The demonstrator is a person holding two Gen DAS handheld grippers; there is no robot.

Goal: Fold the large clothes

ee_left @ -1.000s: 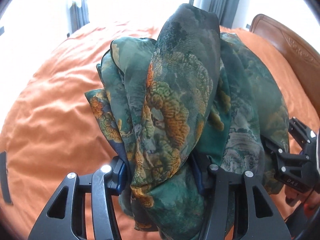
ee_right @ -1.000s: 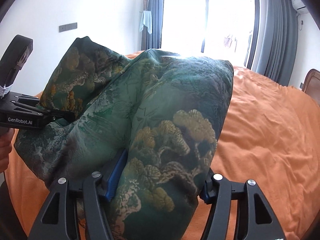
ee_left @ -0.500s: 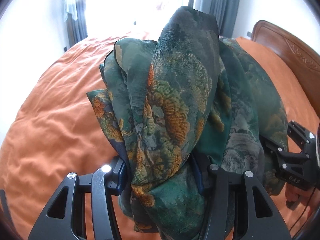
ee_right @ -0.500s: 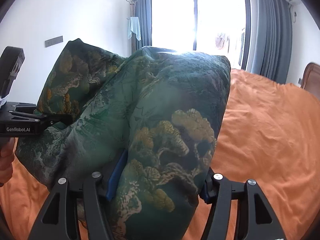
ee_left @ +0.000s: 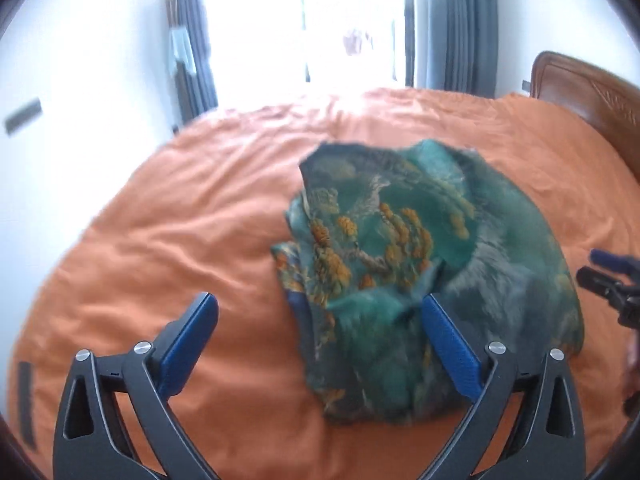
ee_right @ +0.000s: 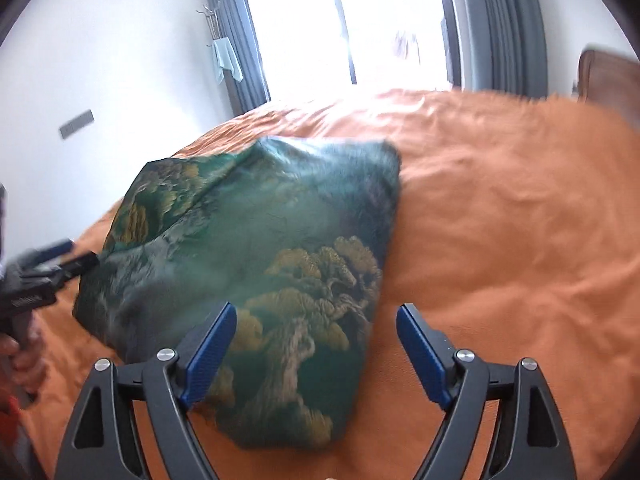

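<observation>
The large dark-green garment with orange and gold tree prints lies in a loosely folded bundle on the orange bedspread. My left gripper hovers over its near left edge. Its jaws are opening wide and the blue pads touch no cloth. In the right wrist view the same garment spreads ahead, slightly blurred. My right gripper is above its near right corner, jaws opening, pads clear of the fabric. The right gripper's fingers show at the left view's right edge, and the left gripper at the other's left edge.
The bedspread stretches bare to the right and the far side. A carved wooden headboard stands at the right. Behind the bed are a bright window with grey curtains and a coat stand with a pale towel. A hand holds the left gripper.
Both grippers have let go of the garment, which was bunched between their jaws. It has dropped flat onto the bed, and both pairs of jaws now stand wide apart.
</observation>
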